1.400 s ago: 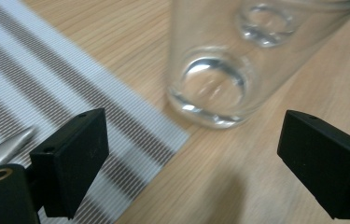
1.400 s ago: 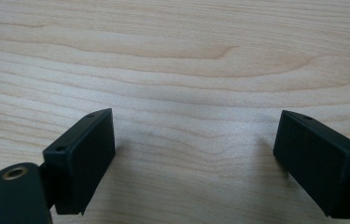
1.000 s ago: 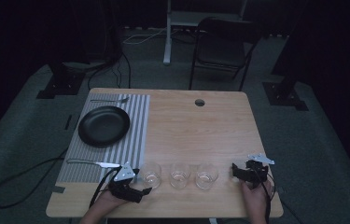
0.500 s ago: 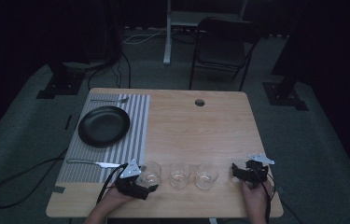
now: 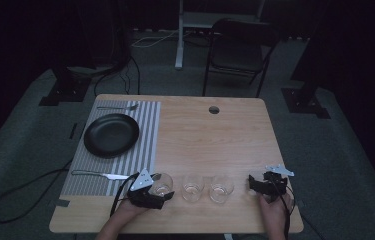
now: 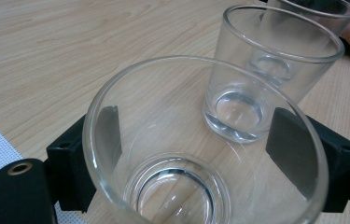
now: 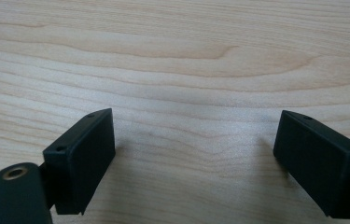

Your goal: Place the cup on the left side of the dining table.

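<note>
With my left gripper (image 6: 191, 154) wide around the nearest glass (image 6: 200, 144), untouched, I should close gently, centred, while my right gripper (image 7: 196, 158) waits spread and empty.

The nearest glass (image 6: 200, 154) is cut off by the left gripper view's bottom edge, its base unseen. Beyond it, the third glass (image 6: 312, 7) runs off the top edge. From above, whether the left hand-held gripper (image 5: 161, 189) presses that nearest glass is too small to tell.
</note>
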`<state>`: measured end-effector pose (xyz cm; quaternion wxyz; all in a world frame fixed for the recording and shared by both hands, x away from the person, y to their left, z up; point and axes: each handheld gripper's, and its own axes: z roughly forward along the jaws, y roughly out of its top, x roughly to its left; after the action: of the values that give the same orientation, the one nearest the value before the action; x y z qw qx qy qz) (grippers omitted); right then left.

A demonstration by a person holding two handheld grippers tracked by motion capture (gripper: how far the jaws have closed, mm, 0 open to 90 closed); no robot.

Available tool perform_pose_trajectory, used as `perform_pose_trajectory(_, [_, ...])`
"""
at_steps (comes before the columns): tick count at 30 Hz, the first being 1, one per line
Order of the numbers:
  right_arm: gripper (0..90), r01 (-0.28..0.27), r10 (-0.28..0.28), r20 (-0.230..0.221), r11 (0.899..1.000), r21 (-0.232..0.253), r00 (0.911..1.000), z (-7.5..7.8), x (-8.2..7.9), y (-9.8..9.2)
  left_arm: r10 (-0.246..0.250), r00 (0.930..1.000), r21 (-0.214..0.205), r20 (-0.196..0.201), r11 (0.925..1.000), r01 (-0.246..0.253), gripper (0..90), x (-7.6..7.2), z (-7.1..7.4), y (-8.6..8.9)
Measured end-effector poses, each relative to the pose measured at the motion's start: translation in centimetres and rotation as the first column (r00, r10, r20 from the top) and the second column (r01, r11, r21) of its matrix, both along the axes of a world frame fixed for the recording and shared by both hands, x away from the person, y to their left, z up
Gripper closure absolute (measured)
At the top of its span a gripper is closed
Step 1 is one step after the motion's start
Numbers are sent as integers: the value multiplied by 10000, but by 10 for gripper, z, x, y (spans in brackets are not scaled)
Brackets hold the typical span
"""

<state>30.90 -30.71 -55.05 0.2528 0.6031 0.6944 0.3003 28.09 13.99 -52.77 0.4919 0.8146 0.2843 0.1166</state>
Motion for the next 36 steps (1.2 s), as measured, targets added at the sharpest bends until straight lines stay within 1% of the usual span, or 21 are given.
perform_pose_trajectory(3, [122, 4, -4, 1, 10000, 3, 10000, 0, 0, 0, 9, 10000, 30, 19, 10000, -9, 158, 1, 0, -1])
perform_pose_trajectory(5, [122, 0, 0, 1, 10000, -1, 10000, 0, 0, 0, 52, 10000, 144, 86, 9999, -53, 162, 1, 0, -3])
perform_pose_trajectory(8, [122, 4, -4, 0, 10000, 4, 10000, 0, 0, 0, 200, 9996, 230, 207, 9995, -204, 168, 0, -1, -5])
perform_pose_trajectory(9, [122, -2, 2, 1, 10000, -2, 10000, 0, 0, 0, 280, 9992, 324, 296, 9991, -290, 175, -1, -1, -6])
perform_pose_trajectory(10, [122, -2, 2, 1, 10000, -2, 10000, 0, 0, 0, 280, 9992, 324, 296, 9991, -290, 180, -1, -1, -6])
perform_pose_trajectory(11, [122, -1, 1, -1, 10000, 2, 10000, 0, 0, 0, 370, 9988, 607, 326, 9974, -389, 180, -2, 0, -8])
perform_pose_trajectory(15, [122, 3, -3, 1, 10000, 4, 10000, 0, 0, 0, 475, 9986, 800, 247, 9956, -493, 188, -2, 2, -10])
perform_pose_trajectory(17, [122, 3, -3, 2, 10000, 1, 10000, 0, 0, 0, 523, 9983, 824, 248, 9951, -542, 189, -2, 2, -11])
perform_pose_trajectory(21, [122, 2, -2, 0, 10000, 6, 10000, 0, 0, 0, 692, 9973, 736, 257, 9948, -709, 190, -3, 2, -11])
perform_pose_trajectory(24, [122, 0, 0, 1, 10000, 0, 10000, 0, 0, 0, 714, 9973, 662, 153, 9952, -723, 191, -2, 4, -11])
perform_pose_trajectory(29, [122, 3, -3, 1, 10000, 4, 10000, 0, 0, 0, 715, 9973, 806, 165, 9941, -726, 190, 0, 8, -11])
perform_pose_trajectory(30, [122, 3, -3, 2, 10000, 4, 10000, 0, 0, 0, 668, 9977, 818, 99, 9944, -674, 190, 0, 9, -11])
perform_pose_trajectory(32, [122, 1, -1, 0, 10000, 5, 10000, 0, 0, 0, 717, 9973, 838, 129, 9938, -725, 190, 1, 10, -11])
perform_pose_trajectory(33, [122, 3, -3, 2, 10000, 3, 10000, 0, 0, 0, 701, 9975, 841, 104, 9939, -707, 190, 1, 10, -10])
perform_pose_trajectory(34, [122, 4, -4, 2, 10000, 3, 10000, 0, 0, 0, 783, 9968, 843, 177, 9933, -795, 190, 1, 11, -10])
perform_pose_trajectory(35, [122, 3, -3, 1, 10000, 4, 10000, 0, 0, 0, 788, 9968, 812, 108, 9935, -794, 189, 3, 13, -9])
perform_pose_trajectory(36, [122, 4, -4, 1, 10000, 3, 10000, 0, 0, 0, 843, 9963, 771, 161, 9934, -853, 189, 3, 14, -9])
